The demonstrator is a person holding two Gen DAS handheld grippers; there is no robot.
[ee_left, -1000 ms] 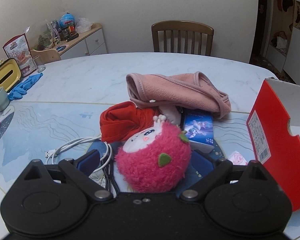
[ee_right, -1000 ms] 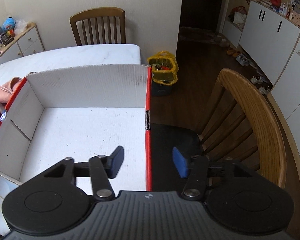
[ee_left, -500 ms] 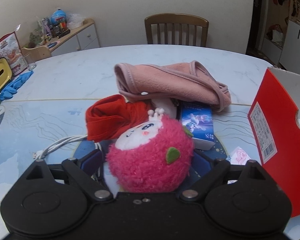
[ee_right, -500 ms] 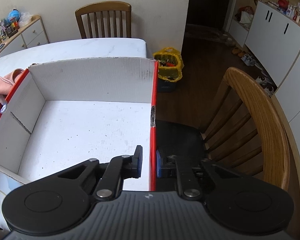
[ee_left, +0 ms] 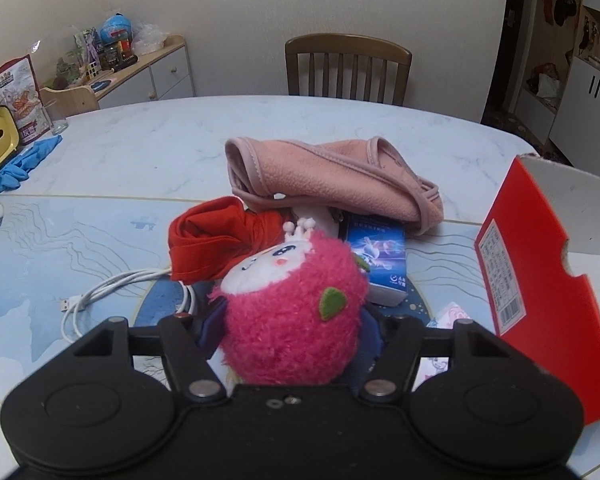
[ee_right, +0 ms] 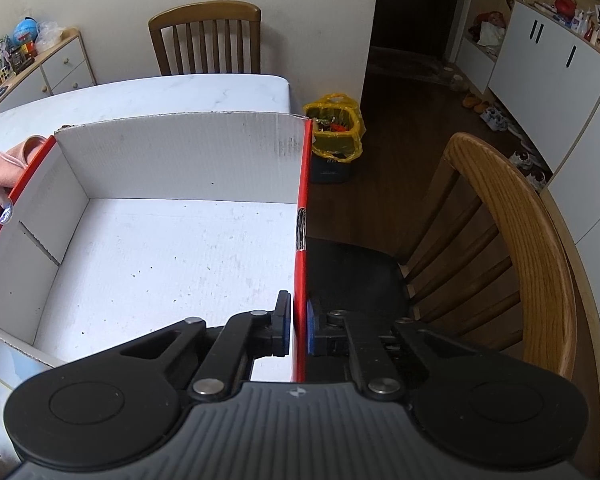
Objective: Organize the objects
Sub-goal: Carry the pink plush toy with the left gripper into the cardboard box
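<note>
Worktop (ee_left: pixel 140 152) holds red-and-white box (ee_right: pixel 172 248), empty. Right claw (ee_right: pixel 298 328) pinches the box's right wall. Left claw (ee_left: pixel 292 332) closing around pink plush toy (ee_left: pixel 296 312), pads pressing its sides, beside pink cloth (ee_left: pixel 332 176).

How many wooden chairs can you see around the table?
2. One chair stands at the table's far side, against the wall. Another chair stands beside the open box's right wall. More may be out of view.
</note>
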